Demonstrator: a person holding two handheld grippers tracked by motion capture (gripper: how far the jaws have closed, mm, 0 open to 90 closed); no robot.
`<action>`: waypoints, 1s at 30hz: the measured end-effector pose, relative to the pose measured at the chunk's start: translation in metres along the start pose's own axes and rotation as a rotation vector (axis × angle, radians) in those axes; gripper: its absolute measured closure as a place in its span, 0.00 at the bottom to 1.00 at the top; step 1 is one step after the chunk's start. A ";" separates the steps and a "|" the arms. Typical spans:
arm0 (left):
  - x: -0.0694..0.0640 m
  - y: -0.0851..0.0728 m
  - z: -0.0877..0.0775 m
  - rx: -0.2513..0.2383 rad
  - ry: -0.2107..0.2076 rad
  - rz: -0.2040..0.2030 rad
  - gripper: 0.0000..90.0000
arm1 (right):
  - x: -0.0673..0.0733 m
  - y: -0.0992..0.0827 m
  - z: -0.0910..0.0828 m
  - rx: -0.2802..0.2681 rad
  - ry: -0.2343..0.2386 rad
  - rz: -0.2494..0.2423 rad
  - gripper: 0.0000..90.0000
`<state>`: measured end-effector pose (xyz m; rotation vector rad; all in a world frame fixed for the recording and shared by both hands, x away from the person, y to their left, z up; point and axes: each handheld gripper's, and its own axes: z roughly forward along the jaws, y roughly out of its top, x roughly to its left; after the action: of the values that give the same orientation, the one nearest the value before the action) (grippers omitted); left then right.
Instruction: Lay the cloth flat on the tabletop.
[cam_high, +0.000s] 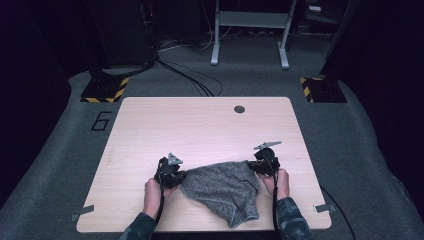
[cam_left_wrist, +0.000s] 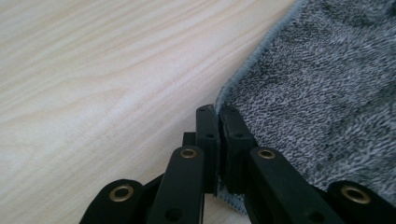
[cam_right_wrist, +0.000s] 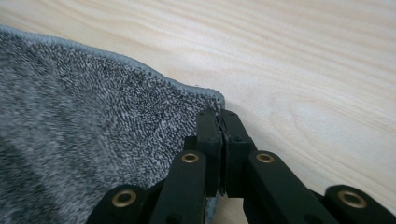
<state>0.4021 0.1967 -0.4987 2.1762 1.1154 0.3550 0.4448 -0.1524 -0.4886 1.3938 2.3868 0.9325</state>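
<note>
Left tool (cam_high: 176, 176) and right tool (cam_high: 259, 166) each have their jaws clamped on an opposite corner of the grey towel (cam_high: 225, 187), which lies rumpled near the front edge of the desk (cam_high: 200, 125), its lower fold reaching almost to that edge. In the left gripper view the left tool (cam_left_wrist: 217, 112) pinches only the hemmed rim of the towel (cam_left_wrist: 317, 93), and in the right gripper view the right tool (cam_right_wrist: 219, 114) bites the very tip of a corner of the towel (cam_right_wrist: 84, 116). Both holds look shallow, so the likeliest trouble is a corner sliding out once the cloth is lifted or pulled taut, especially if the hands draw apart unevenly. A lost corner would let the towel sag and bunch again, or slump over the front edge. Dragging it low across the wood could also roll the hem under. Raising both hands together, at an even pace, seems the safer course.
</note>
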 end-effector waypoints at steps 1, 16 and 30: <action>0.000 0.001 -0.003 -0.009 0.003 -0.002 0.97 | 0.001 0.000 -0.003 -0.007 0.004 0.002 0.98; -0.003 0.002 -0.019 -0.025 -0.034 0.006 0.97 | 0.019 -0.010 -0.049 -0.069 0.018 -0.001 0.99; 0.054 0.082 -0.022 -0.097 0.091 0.048 0.98 | -0.009 0.071 -0.037 -0.139 -0.048 -0.044 0.99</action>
<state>0.4739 0.2149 -0.4308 2.1223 1.0737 0.5239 0.4819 -0.1506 -0.4169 1.2930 2.2614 1.0201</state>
